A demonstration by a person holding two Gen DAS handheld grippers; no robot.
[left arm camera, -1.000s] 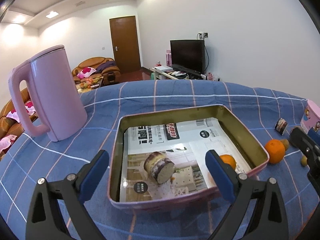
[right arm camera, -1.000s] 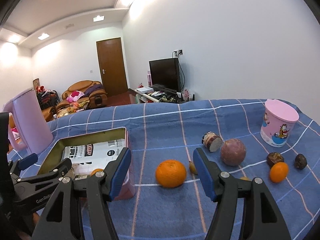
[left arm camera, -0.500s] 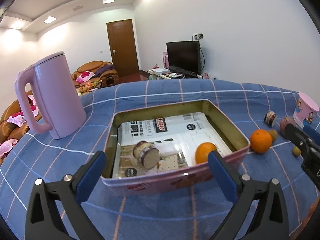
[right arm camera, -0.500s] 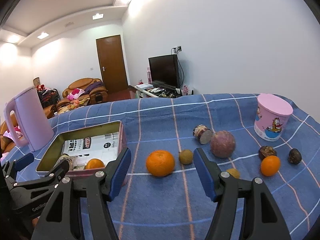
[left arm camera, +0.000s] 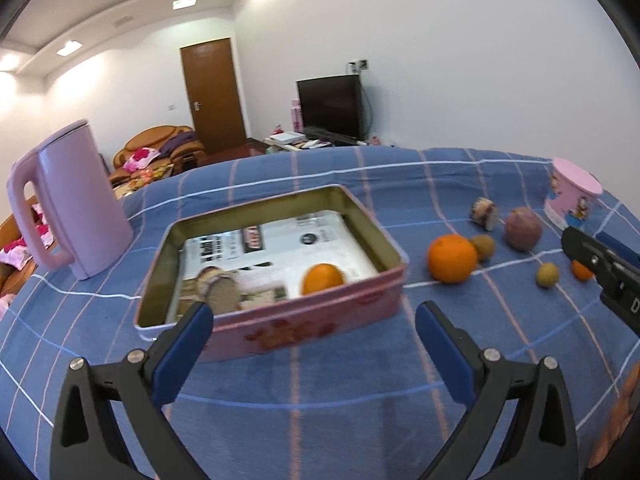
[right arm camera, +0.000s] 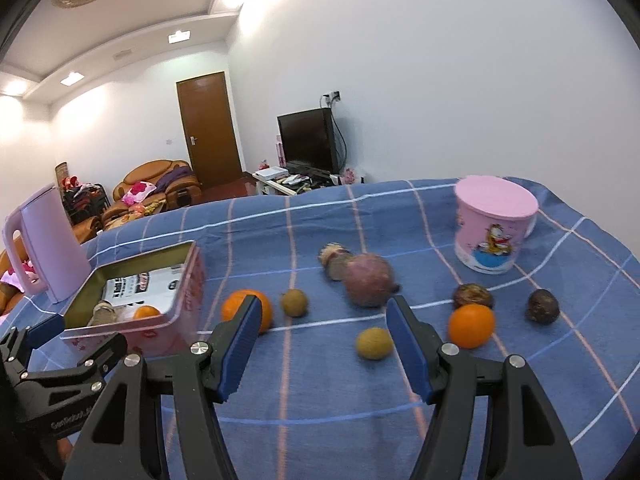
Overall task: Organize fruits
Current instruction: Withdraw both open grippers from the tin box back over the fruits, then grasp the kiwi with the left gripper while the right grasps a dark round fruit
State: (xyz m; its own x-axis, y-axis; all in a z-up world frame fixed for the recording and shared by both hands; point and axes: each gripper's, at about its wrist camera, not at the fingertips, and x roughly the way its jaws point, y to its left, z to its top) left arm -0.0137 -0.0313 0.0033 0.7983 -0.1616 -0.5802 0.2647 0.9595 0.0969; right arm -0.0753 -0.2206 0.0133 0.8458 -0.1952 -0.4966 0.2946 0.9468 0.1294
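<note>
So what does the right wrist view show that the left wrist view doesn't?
Only the right wrist view shows the two dark wrinkled fruits near the pink cup. Only the left wrist view shows the whole tin interior. Both show the kettle, big orange, purple fruit, and both hand-held grippers, left and right, open.

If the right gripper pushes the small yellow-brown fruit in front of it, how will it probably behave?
The small yellow-brown fruit looks round, so it will probably roll on the blue cloth rather than slide. It seems small and probably light. It sits between the right gripper's open fingers, so closing gently from both sides may work better than pushing.
</note>
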